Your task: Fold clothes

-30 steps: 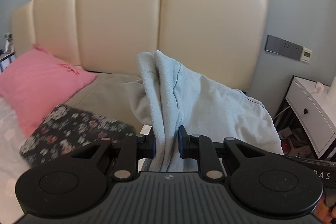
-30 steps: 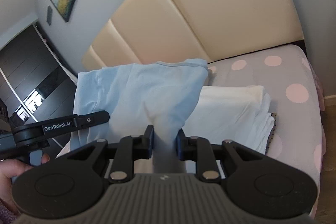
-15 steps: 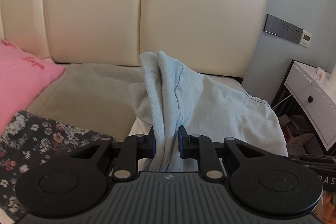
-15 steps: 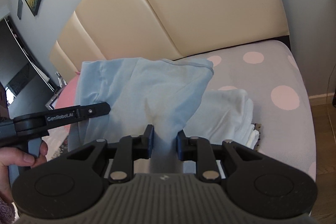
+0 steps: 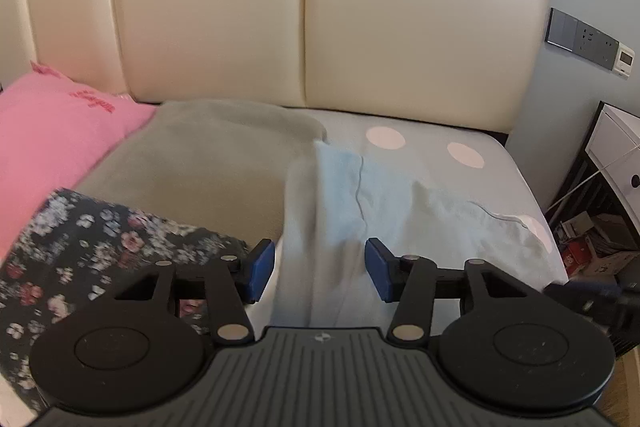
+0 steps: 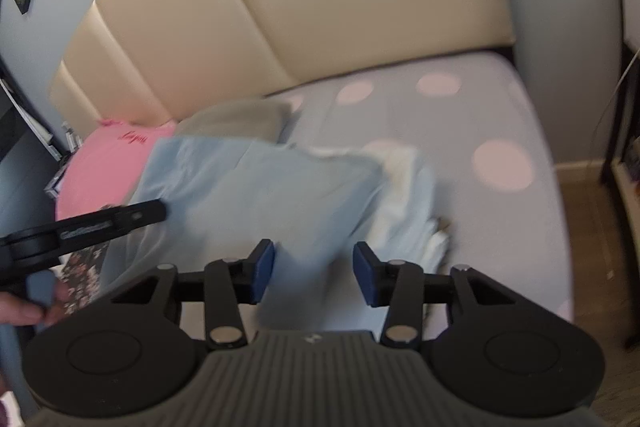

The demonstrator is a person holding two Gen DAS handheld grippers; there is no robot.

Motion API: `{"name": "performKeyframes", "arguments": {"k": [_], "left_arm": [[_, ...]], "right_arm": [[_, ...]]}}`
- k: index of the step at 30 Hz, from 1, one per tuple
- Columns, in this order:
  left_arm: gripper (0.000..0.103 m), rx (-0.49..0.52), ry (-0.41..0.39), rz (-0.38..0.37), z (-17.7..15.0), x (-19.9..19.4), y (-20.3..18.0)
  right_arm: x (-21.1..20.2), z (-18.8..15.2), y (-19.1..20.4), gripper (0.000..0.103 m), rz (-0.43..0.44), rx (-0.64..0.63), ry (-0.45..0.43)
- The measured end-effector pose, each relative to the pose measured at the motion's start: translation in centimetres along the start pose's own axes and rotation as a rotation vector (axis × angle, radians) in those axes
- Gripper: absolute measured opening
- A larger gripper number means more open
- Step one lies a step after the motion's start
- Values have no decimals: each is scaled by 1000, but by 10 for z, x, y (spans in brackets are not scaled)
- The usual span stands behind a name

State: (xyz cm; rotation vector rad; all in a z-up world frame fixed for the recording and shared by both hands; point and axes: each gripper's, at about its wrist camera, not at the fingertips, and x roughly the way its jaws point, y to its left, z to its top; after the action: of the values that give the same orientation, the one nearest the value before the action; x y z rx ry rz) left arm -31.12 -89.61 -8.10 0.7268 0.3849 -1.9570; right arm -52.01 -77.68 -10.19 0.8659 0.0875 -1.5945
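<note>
A light blue garment (image 5: 384, 203) lies slumped on the bed, on top of white folded clothes (image 6: 412, 187). My left gripper (image 5: 320, 269) is over its left end; the jaws are opening and the blue pads stand clear of the cloth that lies between and below them. My right gripper (image 6: 314, 275) is over the other end of the light blue garment (image 6: 256, 191); its jaws are opening too, with cloth under the gap and no pad pressing on it. In the right wrist view the left gripper's finger (image 6: 100, 223) and the hand (image 6: 24, 307) holding it show at the left.
The bed has a grey sheet with pink dots (image 5: 440, 147) and a cream padded headboard (image 5: 320, 7). A pink pillow (image 5: 52, 131), a taupe folded cloth (image 5: 200, 159) and a dark floral cloth (image 5: 100, 251) lie left. A white nightstand (image 5: 616, 155) stands right of the bed.
Both grippers went from shut on the light blue garment to open. The garment dropped from its raised peak and now lies slack on the bed.
</note>
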Motion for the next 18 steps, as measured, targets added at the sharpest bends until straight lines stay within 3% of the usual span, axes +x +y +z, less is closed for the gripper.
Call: {"name": "performKeyframes", "arguments": {"k": [2,3,5,7,10,18], "left_arm": [[47,13,-25,34,2,-11,0],[44,20,-43,51,3,-18,-2],[19,27,-84,20,5,-29,-6],[18,55,-114,-30,5,-35,-13],[18,109,-80,-13,4,-18,-28],[18,3,52,27,1,53,-14]], "right_arm": [[-13,4,-3,46,-17,-23,-69],[-17,7,-2,40,-13,-43,-102],[-16,9,3,24,13,-79,-122],[-8,10,9,19,41,-99,-107],[8,4,18,15,36,-136,-73],[52,0,14,15,-44,-170,-41]]}}
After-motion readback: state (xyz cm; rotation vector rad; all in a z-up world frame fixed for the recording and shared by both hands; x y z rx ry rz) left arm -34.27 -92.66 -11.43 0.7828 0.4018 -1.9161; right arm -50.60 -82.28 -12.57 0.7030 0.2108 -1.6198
